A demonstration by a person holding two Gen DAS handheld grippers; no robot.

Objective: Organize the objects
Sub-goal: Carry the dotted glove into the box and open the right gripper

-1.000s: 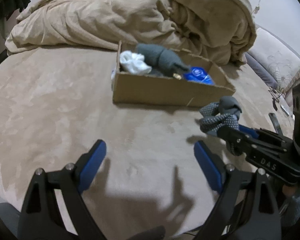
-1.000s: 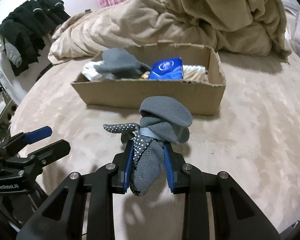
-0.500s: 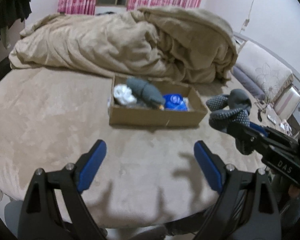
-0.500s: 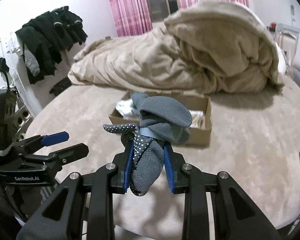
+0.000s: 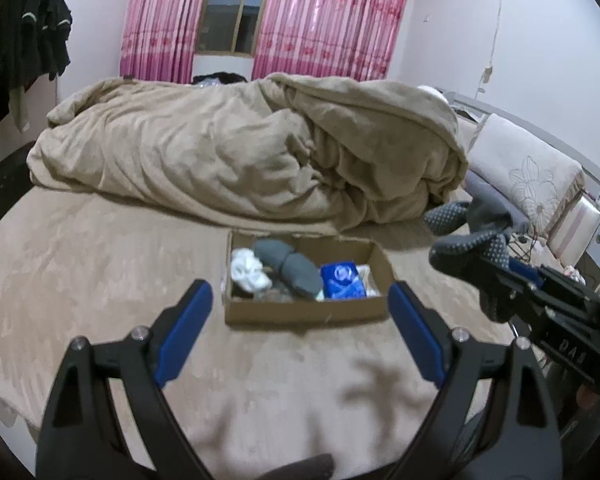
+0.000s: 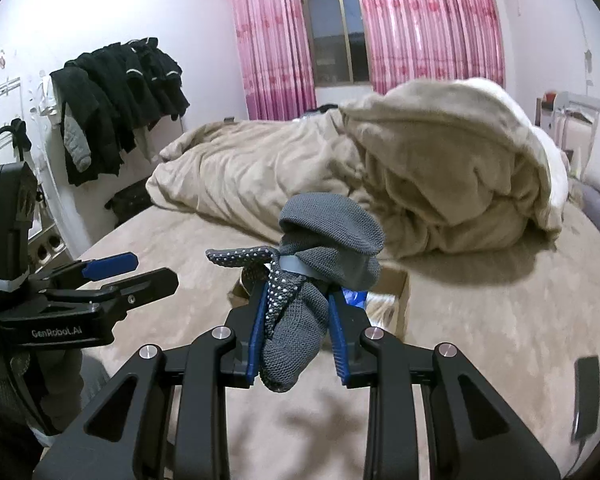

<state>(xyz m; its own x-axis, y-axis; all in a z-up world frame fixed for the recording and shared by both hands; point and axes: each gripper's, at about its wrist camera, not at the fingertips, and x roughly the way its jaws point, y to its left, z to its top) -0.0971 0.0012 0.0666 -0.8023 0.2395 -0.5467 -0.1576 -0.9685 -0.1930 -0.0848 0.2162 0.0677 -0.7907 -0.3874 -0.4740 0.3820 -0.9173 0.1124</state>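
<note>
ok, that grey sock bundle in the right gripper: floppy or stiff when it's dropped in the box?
Probably floppy: the grey sock bundle sags below the right gripper, one dotted end sticking out sideways. Likely light, being knit fabric. Unlikely to roll far in the cardboard box.

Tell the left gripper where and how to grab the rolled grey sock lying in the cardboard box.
Grip the rolled grey sock across its narrow middle, coming from above: it lies lengthwise in the cardboard box, whose walls block side approaches. The left gripper has its jaws open.

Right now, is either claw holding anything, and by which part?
The right claw grips the bundled gray socks by their lower end. The left claw is open and empty.
</note>
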